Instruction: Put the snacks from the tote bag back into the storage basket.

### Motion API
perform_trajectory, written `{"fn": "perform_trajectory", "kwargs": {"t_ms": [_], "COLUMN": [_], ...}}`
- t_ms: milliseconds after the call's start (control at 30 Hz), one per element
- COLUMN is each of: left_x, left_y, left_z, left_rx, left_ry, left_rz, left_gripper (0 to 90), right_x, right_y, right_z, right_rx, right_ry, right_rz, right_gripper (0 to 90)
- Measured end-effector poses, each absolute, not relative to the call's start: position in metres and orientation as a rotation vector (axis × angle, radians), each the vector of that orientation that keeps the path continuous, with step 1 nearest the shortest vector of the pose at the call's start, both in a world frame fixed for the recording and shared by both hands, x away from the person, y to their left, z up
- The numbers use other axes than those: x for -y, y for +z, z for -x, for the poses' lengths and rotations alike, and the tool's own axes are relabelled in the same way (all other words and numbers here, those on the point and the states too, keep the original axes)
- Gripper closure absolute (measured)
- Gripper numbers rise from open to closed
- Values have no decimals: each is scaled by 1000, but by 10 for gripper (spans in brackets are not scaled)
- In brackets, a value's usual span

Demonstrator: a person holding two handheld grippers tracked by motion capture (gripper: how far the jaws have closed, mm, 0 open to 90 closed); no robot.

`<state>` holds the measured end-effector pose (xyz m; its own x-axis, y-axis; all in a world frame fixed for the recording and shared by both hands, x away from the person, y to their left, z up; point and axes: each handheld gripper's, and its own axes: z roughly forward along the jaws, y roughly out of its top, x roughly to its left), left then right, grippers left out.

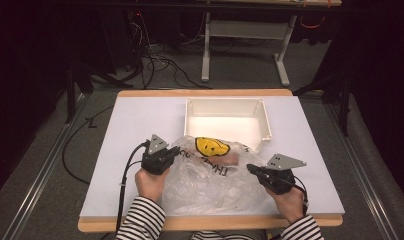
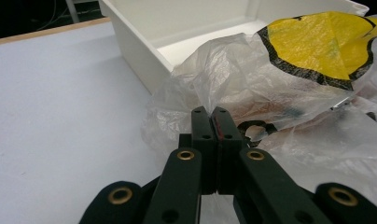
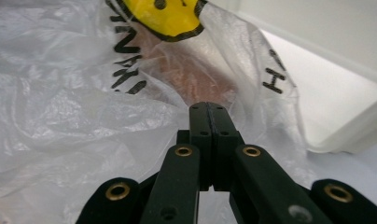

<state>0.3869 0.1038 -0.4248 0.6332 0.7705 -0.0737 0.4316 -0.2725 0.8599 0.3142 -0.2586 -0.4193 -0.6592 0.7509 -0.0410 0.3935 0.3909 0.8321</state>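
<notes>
A broad white desk (image 1: 140, 130) with a pale wooden edge carries everything, standing on grey carpet among loose black cables and the legs of another desk beyond. Toward its far side sits a shallow white rectangular plastic bin (image 1: 225, 117), open-topped, smooth-walled and glossy inside. Just in front of it, lapping against its near wall, lies the crumpled translucent plastic bag (image 1: 212, 175) printed with a yellow smiling face and black lettering — thin, wrinkled film that catches the light. Something reddish-brown shows through the film near the face, but its shape is too blurred to name; a dark ring-like piece beside it in the left gripper view is equally unclear. The left gripper (image 2: 210, 112), black and held in a hand from a striped sleeve, has its jaws pressed together on a fold of the bag at its left edge. The right gripper (image 3: 209, 108) is likewise clamped on the bag's film at the right side — the bag spans between the two.
</notes>
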Motion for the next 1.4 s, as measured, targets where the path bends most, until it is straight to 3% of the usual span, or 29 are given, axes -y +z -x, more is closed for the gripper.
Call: {"fn": "perform_trajectory", "kwargs": {"t_ms": [433,600,733,1100,1400], "left_x": [-108,-108,-105,-103,-100], "left_y": [-436,-443,-445,-445,-438], "left_z": [-397,-394,-387,-382,-384], "left_rx": [-1010,-1006,-971,-932,-925], "left_ry": [482,482,484,462,460], "left_rz": [-1895,-1902,-1943,-2002,-2000], "left_gripper": [897,898,897,898,898], "right_x": [266,273,278,264,230], "right_y": [-427,-425,-404,-395,-421], "right_z": [-326,-320,-310,-319,-337], "right_rx": [-2255,-2286,-2246,-2219,-2402], "right_ry": [1145,1279,1281,1344,1189], "right_rz": [-1041,-1041,-1030,-1049,-1051], "right_gripper": [900,702,614,507,426]}}
